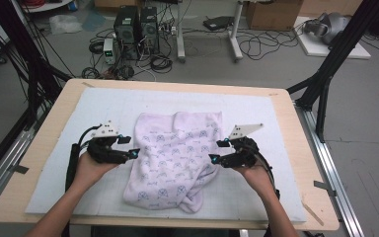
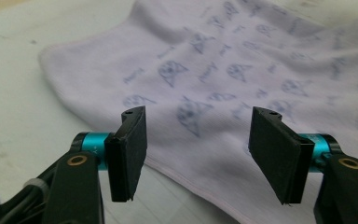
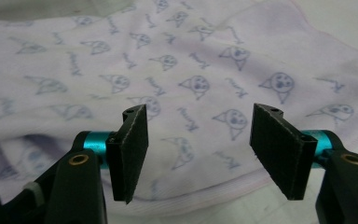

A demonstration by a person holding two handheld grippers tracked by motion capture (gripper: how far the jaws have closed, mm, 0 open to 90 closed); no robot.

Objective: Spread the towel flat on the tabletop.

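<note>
A pale lilac cotton garment printed with small blue cat-face motifs (image 1: 175,158) lies rumpled in the middle of a white padded mat (image 1: 59,163) on the wooden table (image 1: 34,153), and everything else is best placed against that cloth. The left gripper (image 1: 128,146) sits just off the garment's left edge and the right gripper (image 1: 218,151) just off its right edge, both pointing inward, which looks like a setup for catching opposite hems and spreading or folding the cloth. In the left gripper view the hem (image 2: 191,182) runs between and just beyond the wide-spread jaws; the right gripper view shows the same, jaws wide apart with nothing in them. Both forearms reach in from the near side, hands low and roughly level.
</note>
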